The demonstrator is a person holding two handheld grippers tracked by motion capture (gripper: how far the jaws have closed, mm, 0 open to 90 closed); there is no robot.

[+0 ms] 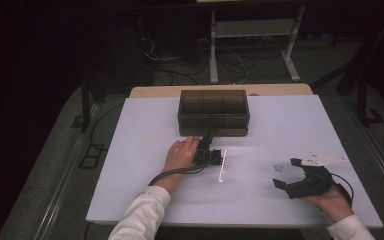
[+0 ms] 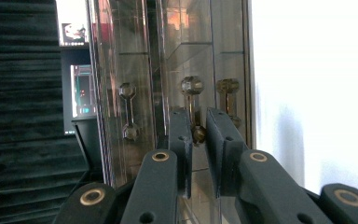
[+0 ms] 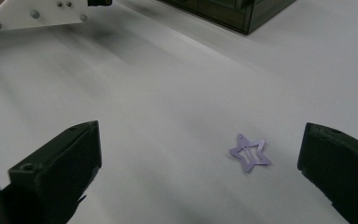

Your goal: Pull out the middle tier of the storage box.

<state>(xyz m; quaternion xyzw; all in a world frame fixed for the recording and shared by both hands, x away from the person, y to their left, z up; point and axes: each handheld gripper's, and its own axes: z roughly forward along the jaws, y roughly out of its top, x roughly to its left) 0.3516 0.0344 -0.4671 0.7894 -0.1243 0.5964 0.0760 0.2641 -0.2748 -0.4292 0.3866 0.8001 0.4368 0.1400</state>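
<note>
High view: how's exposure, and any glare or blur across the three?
High view: dim, surroundings near black, the white table lit, a bright glare streak beside the left tool. Left gripper view: table side blown out white, reflections on the smoky drawer box. Right gripper view: star clip sharp, the far table soft.
</note>
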